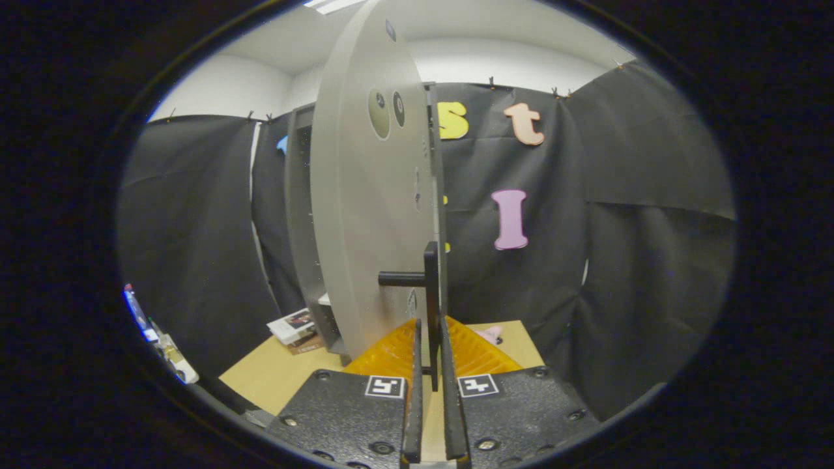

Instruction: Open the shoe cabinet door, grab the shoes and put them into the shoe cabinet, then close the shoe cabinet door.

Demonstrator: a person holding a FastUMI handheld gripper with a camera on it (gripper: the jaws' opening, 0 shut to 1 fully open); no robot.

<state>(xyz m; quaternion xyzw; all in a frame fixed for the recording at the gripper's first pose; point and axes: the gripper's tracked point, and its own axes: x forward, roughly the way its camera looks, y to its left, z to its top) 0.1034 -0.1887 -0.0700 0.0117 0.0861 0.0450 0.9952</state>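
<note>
- Grey board fills the middle of the gripper view: the shoe cabinet door [365, 215], swung out and seen nearly edge-on, with the cabinet body [300, 215] behind it to the left.
- Its dark handle [430, 286] runs down into the narrow gap between the fingers of the gripper [431, 355]; the fingers are drawn close on either side and appear clamped on it, though contact is hard to confirm at this angle.
- Progress, as I judge it: the door is open or mid-swing, so only the first step is in hand; loading the shoes and closing the door remain.
- A pale pink object [488, 333] on the wooden table [273, 371], just beyond the fingers, may be a shoe.
- Books [294, 327] lie beside the cabinet's foot.
</note>
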